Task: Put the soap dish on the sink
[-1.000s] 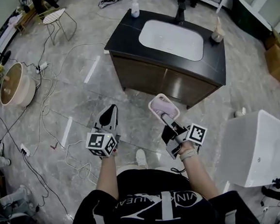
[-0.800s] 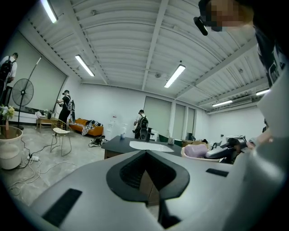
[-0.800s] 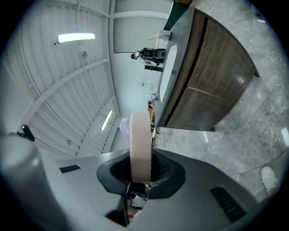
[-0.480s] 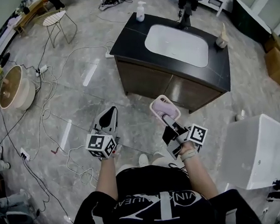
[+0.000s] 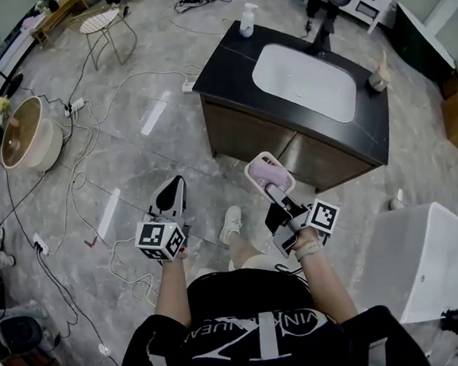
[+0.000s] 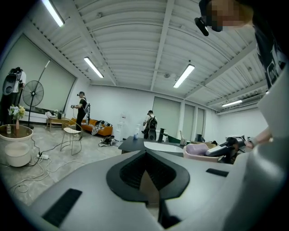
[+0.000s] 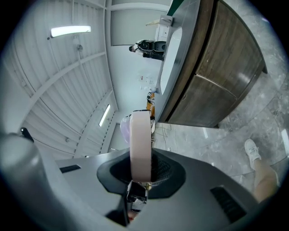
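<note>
Soap dish (image 7: 140,144), pale pink (lilac inside)

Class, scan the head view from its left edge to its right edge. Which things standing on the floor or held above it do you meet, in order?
Round beige basin → left gripper → soap dish → white rectangular tub.

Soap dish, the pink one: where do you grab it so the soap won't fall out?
Grip the soap dish by the thin rim at its near end, coming in level from the person's side, as the right gripper does. That rim fits between the jaws, and the dish sits flat under the lilac soap.
</note>
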The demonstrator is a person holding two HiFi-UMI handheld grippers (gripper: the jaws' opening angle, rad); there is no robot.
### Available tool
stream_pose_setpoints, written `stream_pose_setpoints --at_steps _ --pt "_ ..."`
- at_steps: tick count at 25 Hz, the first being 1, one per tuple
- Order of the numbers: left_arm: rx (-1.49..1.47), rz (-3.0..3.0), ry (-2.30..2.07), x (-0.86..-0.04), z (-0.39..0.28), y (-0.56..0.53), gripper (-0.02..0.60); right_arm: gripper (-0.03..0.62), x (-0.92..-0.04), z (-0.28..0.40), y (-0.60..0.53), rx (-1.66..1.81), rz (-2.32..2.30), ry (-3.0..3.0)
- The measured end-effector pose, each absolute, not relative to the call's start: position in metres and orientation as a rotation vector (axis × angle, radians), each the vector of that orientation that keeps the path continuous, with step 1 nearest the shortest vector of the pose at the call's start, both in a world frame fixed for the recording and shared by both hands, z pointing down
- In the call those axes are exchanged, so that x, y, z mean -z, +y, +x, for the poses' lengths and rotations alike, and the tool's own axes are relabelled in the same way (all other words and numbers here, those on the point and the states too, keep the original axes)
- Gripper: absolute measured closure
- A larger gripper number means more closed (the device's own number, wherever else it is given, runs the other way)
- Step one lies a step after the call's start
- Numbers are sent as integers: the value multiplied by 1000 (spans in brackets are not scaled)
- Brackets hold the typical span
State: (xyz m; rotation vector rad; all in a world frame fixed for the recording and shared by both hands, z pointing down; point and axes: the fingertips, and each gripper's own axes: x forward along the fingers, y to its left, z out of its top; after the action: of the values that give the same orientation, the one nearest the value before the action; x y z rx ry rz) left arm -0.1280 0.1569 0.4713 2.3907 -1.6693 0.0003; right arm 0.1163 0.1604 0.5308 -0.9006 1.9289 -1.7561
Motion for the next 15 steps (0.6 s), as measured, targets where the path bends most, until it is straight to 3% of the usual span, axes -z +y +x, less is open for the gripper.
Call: stream_pose_setpoints --at_steps 15 --pt "2 2404 -1652 -467 -146 56 566 534 -531 72 56 1816 -833 1961"
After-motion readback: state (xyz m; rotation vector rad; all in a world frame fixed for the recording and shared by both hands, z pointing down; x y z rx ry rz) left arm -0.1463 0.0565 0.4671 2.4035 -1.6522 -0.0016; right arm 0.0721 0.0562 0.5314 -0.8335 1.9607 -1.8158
